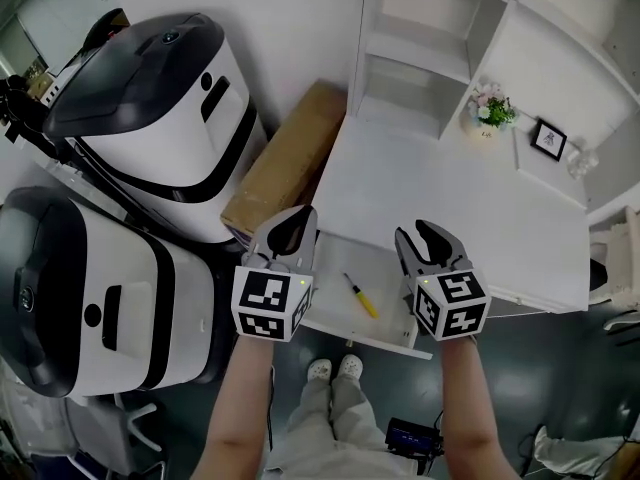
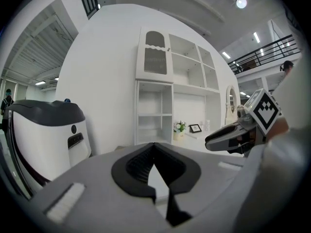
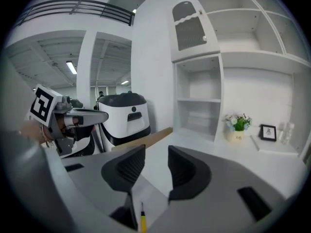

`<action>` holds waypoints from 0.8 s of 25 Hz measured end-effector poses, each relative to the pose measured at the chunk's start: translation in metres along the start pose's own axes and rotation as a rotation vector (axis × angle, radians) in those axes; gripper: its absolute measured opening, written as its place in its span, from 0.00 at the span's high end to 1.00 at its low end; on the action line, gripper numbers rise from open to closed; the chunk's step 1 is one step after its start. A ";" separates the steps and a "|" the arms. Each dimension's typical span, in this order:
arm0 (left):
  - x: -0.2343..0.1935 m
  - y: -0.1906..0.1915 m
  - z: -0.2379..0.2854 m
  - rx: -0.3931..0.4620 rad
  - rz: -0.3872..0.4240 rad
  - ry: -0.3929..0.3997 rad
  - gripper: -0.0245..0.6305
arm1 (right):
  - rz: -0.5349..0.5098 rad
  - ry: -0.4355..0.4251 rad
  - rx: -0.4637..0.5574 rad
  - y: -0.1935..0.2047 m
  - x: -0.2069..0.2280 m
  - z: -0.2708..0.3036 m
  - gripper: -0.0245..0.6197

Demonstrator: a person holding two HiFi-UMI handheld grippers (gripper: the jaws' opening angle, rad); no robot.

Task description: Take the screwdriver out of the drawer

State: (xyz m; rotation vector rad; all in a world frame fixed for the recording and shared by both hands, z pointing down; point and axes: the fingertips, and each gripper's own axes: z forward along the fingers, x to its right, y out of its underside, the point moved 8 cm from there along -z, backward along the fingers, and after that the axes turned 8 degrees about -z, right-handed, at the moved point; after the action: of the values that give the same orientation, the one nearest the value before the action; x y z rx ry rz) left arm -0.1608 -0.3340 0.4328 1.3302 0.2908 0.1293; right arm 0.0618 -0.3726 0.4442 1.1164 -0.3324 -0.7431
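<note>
Lying in the open drawer (image 1: 376, 338) at the front of the white desk (image 1: 450, 208), the screwdriver (image 1: 360, 296) rests flat on the drawer floor, slanted, apart from the walls. It has a yellow handle and a thin dark end that points away from the person.

Both tongs hang above the drawer, one at each side of the tool. The left tongs (image 1: 290, 233) have their tips together and hold nothing. The right tongs (image 1: 432, 240) stand wide, with a clear gap between the pads. In the right gripper view the screwdriver shows low down, in line with this gap, but not yet between the pads.

I judge the tool to be light and stiff – it should not bend or break. The handle looks smooth and round (so it may roll or slip under a careless pinch). The best place to hold seems to be the middle of the yellow handle, with the pads closing across it – not on the thin end.
</note>
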 end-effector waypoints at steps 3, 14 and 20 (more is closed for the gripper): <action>-0.005 0.019 0.001 -0.042 -0.021 -0.006 0.95 | 0.005 -0.031 -0.073 0.025 -0.009 0.011 0.78; -0.011 0.079 0.005 -0.167 -0.094 -0.004 0.95 | 0.015 -0.155 -0.355 0.130 -0.048 0.048 0.77; -0.015 0.102 0.006 -0.198 -0.138 -0.021 0.95 | 0.023 -0.227 -0.481 0.178 -0.060 0.068 0.76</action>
State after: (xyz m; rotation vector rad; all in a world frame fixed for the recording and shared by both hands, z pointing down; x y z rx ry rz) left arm -0.1665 -0.3191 0.5353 1.1117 0.3424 0.0273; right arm 0.0443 -0.3366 0.6400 0.5753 -0.3342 -0.8758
